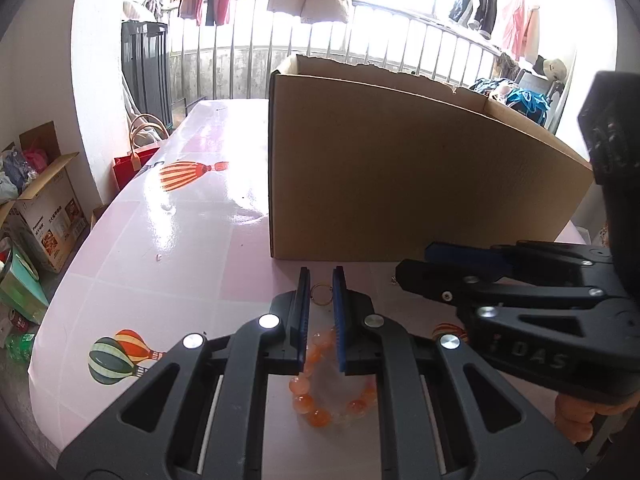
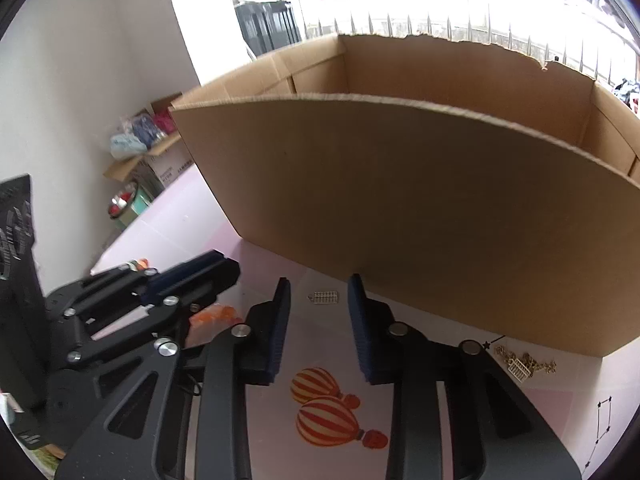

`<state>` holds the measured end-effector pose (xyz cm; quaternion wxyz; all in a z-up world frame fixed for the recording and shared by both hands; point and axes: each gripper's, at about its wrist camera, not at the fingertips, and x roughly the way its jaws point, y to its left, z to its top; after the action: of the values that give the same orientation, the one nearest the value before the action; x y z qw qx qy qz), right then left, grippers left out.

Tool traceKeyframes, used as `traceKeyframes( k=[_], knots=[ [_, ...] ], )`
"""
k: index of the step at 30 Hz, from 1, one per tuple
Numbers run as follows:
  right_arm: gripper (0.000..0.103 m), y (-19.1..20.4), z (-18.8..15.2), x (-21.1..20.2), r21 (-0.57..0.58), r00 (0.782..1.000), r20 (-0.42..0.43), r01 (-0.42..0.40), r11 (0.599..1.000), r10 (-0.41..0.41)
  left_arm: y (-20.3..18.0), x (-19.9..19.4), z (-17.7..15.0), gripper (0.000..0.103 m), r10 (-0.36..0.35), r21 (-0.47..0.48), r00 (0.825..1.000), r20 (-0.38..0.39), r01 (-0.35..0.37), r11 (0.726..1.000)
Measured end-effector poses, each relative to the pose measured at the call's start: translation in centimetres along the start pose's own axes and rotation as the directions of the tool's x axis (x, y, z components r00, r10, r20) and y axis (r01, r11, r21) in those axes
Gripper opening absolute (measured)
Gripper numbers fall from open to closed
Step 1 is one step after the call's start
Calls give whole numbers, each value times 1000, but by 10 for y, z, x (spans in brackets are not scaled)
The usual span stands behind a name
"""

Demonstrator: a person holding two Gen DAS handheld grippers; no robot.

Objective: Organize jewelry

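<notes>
In the left wrist view my left gripper (image 1: 321,280) is shut on a clear bag holding an orange bead bracelet (image 1: 316,408). A small gold ring (image 1: 322,294) shows between its fingertips. The same gripper (image 2: 226,266) appears at the left of the right wrist view, with the orange beads (image 2: 218,315) under it. My right gripper (image 2: 319,280) stands open over the pink table with nothing between its pads. A tiny gold charm (image 2: 326,297) lies just ahead of its fingertips. From the left wrist view the right gripper (image 1: 414,262) reaches in from the right. A gold chain (image 2: 524,364) lies by the box.
A large open cardboard box (image 1: 400,168) stands close behind both grippers, its near wall (image 2: 400,200) right ahead. The pink tablecloth (image 1: 168,240) with balloon prints runs off to the left. Boxes and bags (image 1: 44,208) crowd the floor past the table's left edge.
</notes>
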<state>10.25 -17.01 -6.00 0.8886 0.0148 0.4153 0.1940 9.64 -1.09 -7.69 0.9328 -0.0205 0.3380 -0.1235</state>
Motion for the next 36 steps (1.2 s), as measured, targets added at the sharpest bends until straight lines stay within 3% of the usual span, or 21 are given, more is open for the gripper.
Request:
traceKeyframes(
  k=[8, 12, 36],
  knots=[
    [24, 8, -1, 12, -40, 999, -31, 37, 998, -39, 2, -1, -3, 10, 1, -8, 1000, 2, -1, 1000],
    [16, 14, 1, 14, -74, 996, -31, 78, 994, -80, 3, 1, -4, 10, 1, -17, 1000, -5, -1, 1000],
    [14, -28, -40, -22, 99, 998, -23, 52, 994, -50, -8, 0, 0, 10, -36, 41, 999, 0, 36, 999]
  ],
)
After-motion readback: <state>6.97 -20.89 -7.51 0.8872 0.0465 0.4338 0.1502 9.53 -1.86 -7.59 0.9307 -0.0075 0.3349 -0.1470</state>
